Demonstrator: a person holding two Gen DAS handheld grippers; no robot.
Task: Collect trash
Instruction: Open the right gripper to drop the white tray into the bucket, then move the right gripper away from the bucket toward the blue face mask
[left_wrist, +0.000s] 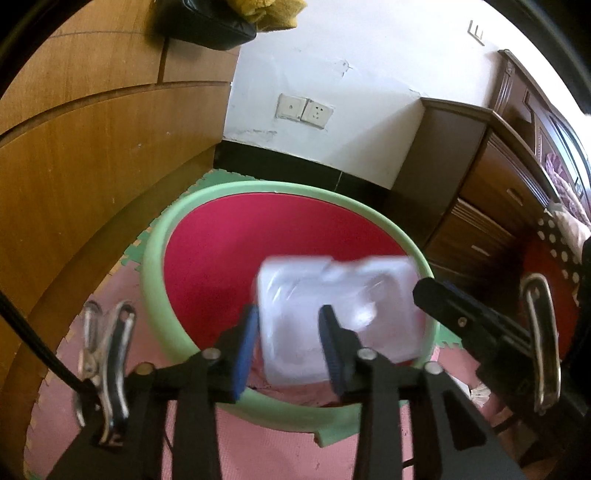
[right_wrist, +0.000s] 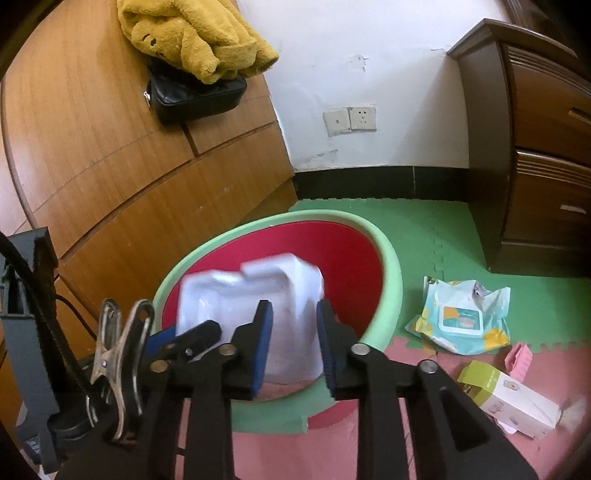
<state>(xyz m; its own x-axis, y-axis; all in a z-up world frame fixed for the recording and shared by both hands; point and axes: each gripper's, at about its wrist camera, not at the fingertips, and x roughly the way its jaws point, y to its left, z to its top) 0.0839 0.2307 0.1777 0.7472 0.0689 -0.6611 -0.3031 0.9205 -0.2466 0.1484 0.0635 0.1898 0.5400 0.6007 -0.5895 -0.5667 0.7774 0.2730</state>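
Looking down both wrist views, I see the wooden cabinet (right_wrist: 129, 177) filling the left side, a black bag (right_wrist: 192, 96) and a yellow plush cloth (right_wrist: 192, 40) on top of it in the upper left. Centre frame sits the basin (right_wrist: 391, 273), green rim, red inside, on pink and green foam mats (right_wrist: 461, 236). Over the basin is the white plastic tray (right_wrist: 258, 295), blurred, in front of my fingertips. My left gripper (left_wrist: 288, 347) is parted, the tray seen in the gap, pads not pressing it. My right gripper (right_wrist: 293, 343) is parted too, tray between the blue pads, no squeeze I can see. Lower right of the right view: 1 wet-wipes pack (right_wrist: 461, 317), 1 small carton (right_wrist: 513, 398), both lying on the mats beside the basin.
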